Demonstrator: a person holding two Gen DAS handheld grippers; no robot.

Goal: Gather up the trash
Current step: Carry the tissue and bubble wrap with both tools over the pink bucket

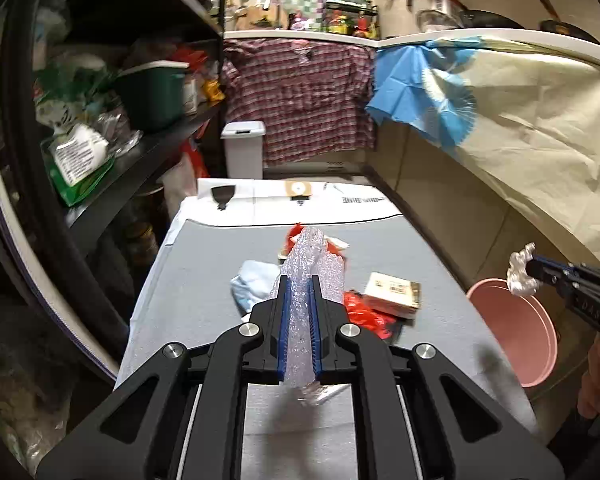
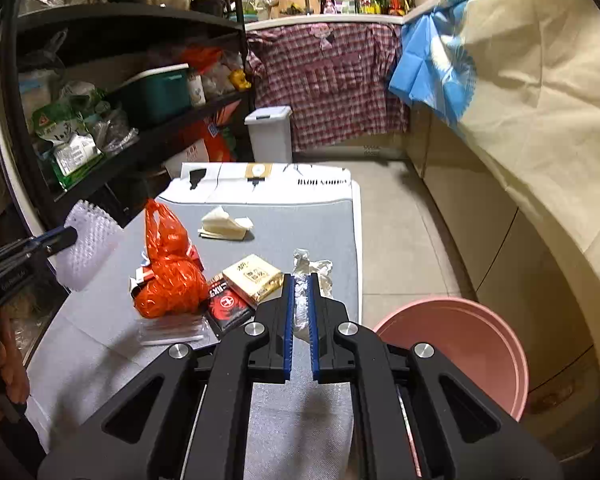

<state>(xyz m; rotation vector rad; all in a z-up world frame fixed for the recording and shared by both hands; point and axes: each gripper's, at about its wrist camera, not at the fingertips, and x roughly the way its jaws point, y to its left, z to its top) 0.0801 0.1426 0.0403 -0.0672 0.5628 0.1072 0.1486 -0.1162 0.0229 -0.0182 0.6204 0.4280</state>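
Over the grey desk [image 1: 204, 280], left gripper [image 1: 299, 280] jaws clamp bubble wrap [image 1: 314, 256]; right gripper [image 2: 301, 280] jaws pinch crumpled plastic [image 2: 316, 270].

**Clutter crowding the table's middle, edges lying open**

An orange plastic bag [image 2: 168, 280], a red-and-black packet [image 2: 228, 308] and a tan carton [image 2: 252, 280] are blocking the centre of the grey table [image 2: 300, 216]. A folded tissue [image 2: 224, 224] is sitting toward the far edge. The near edge is lying bare. A pink basin [image 2: 460, 344] is occupying the floor beside the right edge; black shelving [image 2: 140, 136] is hemming the left.
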